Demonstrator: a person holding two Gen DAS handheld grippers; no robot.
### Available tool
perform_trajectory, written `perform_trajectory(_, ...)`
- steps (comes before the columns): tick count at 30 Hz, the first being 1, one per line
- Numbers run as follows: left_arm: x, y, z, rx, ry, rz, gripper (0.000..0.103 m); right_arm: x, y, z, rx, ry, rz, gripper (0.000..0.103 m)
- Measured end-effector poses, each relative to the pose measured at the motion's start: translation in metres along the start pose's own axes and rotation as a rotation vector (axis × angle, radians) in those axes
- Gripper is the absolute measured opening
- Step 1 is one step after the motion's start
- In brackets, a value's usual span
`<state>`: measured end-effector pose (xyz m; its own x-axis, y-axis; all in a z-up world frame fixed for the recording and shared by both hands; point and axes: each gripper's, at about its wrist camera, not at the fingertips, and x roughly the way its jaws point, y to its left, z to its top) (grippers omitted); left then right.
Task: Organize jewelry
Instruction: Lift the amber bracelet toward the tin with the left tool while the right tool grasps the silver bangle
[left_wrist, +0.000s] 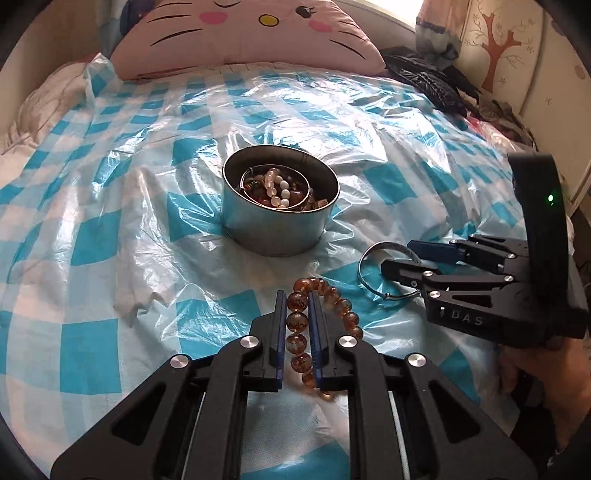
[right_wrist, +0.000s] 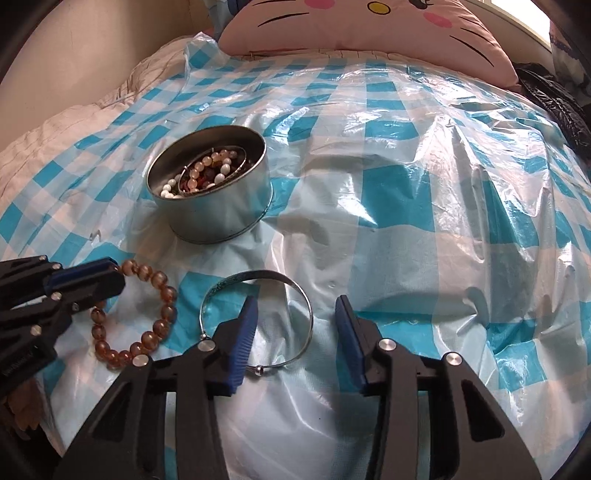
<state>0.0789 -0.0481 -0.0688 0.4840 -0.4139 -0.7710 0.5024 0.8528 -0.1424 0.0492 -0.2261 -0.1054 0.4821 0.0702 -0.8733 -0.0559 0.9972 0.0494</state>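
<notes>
the left claw (left_wrist: 297, 295) was pinched on one side of an amber bead bracelet (left_wrist: 325, 314) that lay on the bed's blue-checked plastic sheet (left_wrist: 110, 229). just beside it, the right claw (right_wrist: 295, 314) stood partly spread, one finger (right_wrist: 242, 332) inside a thin silver bangle (right_wrist: 258, 317), the other outside, pads not pressing it. farther back, a round metal tin (left_wrist: 280, 206) held more beads. behind it lay a pink cat-face pillow (left_wrist: 243, 33).

There were two grippers (left_wrist: 297, 295) (right_wrist: 293, 306), one round tin (left_wrist: 280, 225), one amber bead bracelet (left_wrist: 325, 295), one silver bangle (right_wrist: 258, 325) and one pink pillow (left_wrist: 240, 37).
</notes>
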Motion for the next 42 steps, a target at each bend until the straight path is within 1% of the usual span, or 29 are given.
perform_trajectory(1,-0.001,0.002,0.000,-0.008,-0.003,0.000,0.011,0.000,0.001,0.000,-0.003,0.002,0.006,0.034)
perform_trajectory(2,-0.001,0.003,0.000,-0.013,-0.006,0.001,0.011,0.000,0.001,0.000,-0.001,0.002,0.020,0.024)
perform_trajectory(3,-0.002,0.004,0.000,-0.018,-0.011,-0.001,0.011,-0.001,0.001,-0.001,0.004,0.000,0.029,0.018)
perform_trajectory(4,-0.003,0.004,0.000,-0.022,-0.018,-0.002,0.011,-0.002,0.000,-0.001,0.013,-0.002,0.046,0.009)
perform_trajectory(5,-0.005,0.005,0.000,-0.025,-0.026,-0.003,0.011,-0.003,-0.003,-0.002,0.034,-0.003,0.079,0.008)
perform_trajectory(11,-0.013,0.005,0.003,-0.050,-0.074,-0.005,0.011,-0.018,-0.027,-0.004,0.186,-0.069,0.228,0.007)
perform_trajectory(15,-0.022,0.004,0.004,-0.061,-0.115,0.005,0.011,-0.030,-0.032,-0.003,0.227,-0.125,0.285,0.007)
perform_trajectory(20,-0.036,0.006,0.006,-0.088,-0.188,-0.008,0.011,-0.041,-0.032,0.000,0.235,-0.178,0.299,0.007)
perform_trajectory(22,-0.039,0.006,0.007,-0.090,-0.200,-0.012,0.011,-0.044,-0.032,0.001,0.236,-0.191,0.303,0.007)
perform_trajectory(29,-0.043,0.001,0.016,-0.075,-0.216,-0.007,0.011,-0.046,-0.032,0.004,0.236,-0.205,0.313,0.007)
perform_trajectory(34,-0.043,-0.002,0.019,-0.064,-0.214,0.013,0.011,-0.045,-0.030,0.006,0.229,-0.209,0.319,0.007)
perform_trajectory(37,-0.042,0.004,0.019,-0.087,-0.200,-0.006,0.011,-0.047,-0.033,0.006,0.234,-0.216,0.323,0.007)
perform_trajectory(42,-0.049,0.006,0.027,-0.108,-0.215,-0.039,0.011,-0.048,-0.035,0.006,0.240,-0.224,0.325,0.007)
